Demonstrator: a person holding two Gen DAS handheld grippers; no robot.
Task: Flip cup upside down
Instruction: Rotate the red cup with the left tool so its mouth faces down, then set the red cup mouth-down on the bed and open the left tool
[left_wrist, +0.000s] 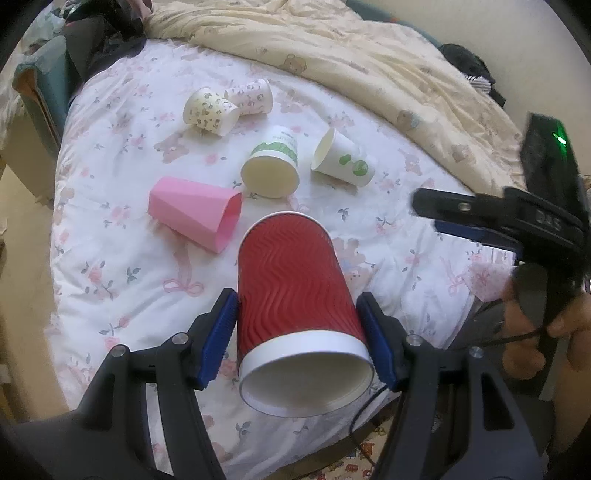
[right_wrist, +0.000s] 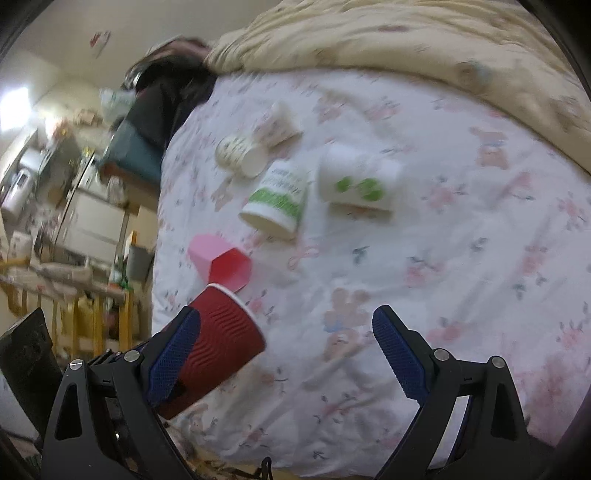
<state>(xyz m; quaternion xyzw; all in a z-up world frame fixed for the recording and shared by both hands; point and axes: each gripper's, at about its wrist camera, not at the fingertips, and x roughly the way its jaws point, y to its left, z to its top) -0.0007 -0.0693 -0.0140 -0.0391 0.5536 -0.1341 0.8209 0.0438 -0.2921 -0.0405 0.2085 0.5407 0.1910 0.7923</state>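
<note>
A bed (left_wrist: 110, 295) covered by a white sheet printed with pink flowers and bears fills both views, with a cream duvet (left_wrist: 351, 48) bunched along its far side. The left hand-held gripper (left_wrist: 299, 332) holds a red ribbed paper cup (left_wrist: 295, 280) between its blue pads, pressed to the cup's sides near the white-rimmed mouth; the cup appears lifted above the sheet, lying roughly level with its open mouth toward the camera and its base pointing away. The turning step seems to be under way: the next move calls for rotating the wrist until the mouth faces down, then lowering the rim flat onto the soft bedding before letting go. The right hand-held gripper (right_wrist: 291, 354) has its jaws spread wide and holds nothing, hovering off to the side. Beyond lie five more cups on their sides: a pink faceted cup (left_wrist: 195, 218), a green-banded cup (left_wrist: 271, 166), a cup with green dots (left_wrist: 343, 157), and two small patterned cups (left_wrist: 229, 105) touching each other. The right wrist view is motion-blurred, so prints and room clutter at its left edge are hard to read, and whether the red cup touches the sheet cannot be told.
</note>
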